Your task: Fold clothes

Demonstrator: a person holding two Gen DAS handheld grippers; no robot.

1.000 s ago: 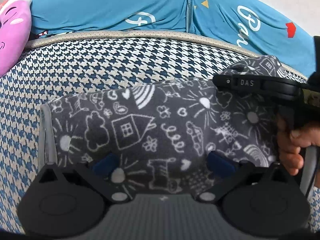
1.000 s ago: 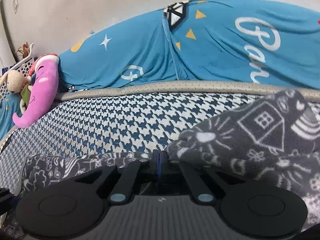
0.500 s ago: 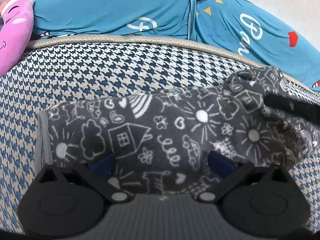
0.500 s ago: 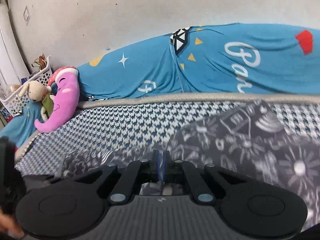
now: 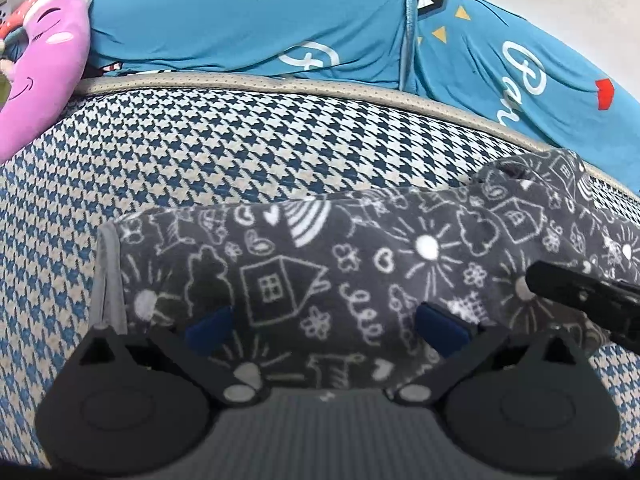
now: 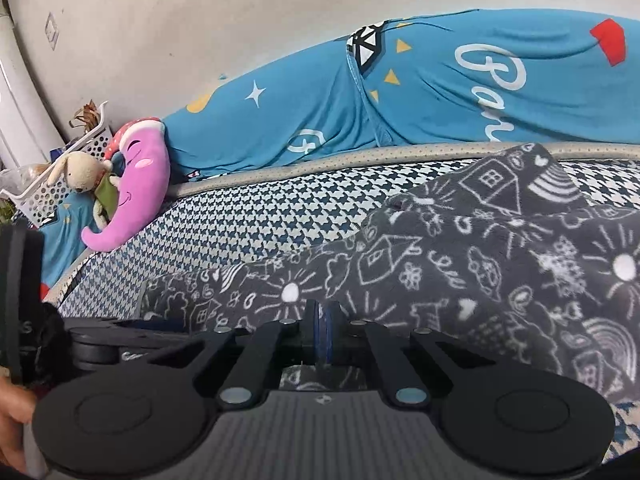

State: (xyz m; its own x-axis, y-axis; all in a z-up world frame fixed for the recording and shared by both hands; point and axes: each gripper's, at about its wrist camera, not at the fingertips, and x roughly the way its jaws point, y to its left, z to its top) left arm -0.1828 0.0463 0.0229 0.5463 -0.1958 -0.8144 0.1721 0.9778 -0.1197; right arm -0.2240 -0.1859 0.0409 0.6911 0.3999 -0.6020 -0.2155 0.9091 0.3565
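Note:
A dark grey garment (image 5: pixel 304 272) with white doodle print lies lengthwise on the houndstooth mattress (image 5: pixel 224 140); its right end is bunched up into a hump (image 6: pixel 500 184). My left gripper (image 5: pixel 325 329) hovers open low over the garment's near edge, its blue pads (image 5: pixel 208 328) spread wide on either side of the cloth. In the right wrist view my right gripper (image 6: pixel 320 336) is shut, pads pressed together on the garment's (image 6: pixel 460 280) near edge. The same right gripper (image 5: pixel 580 294) shows as a black bar at the right of the left wrist view.
A blue printed duvet (image 5: pixel 280 24) is heaped along the far side against the wall. A pink plush (image 6: pixel 140 184), a toy rabbit (image 6: pixel 80 168) and a white basket (image 6: pixel 52 184) sit at the far left. A hand (image 6: pixel 10 428) holds the left gripper (image 6: pixel 100 340).
The right gripper has pulled back and lowered, staying shut; the raised cloth at the right has settled into a lower hump. The left gripper stayed open over the near edge.

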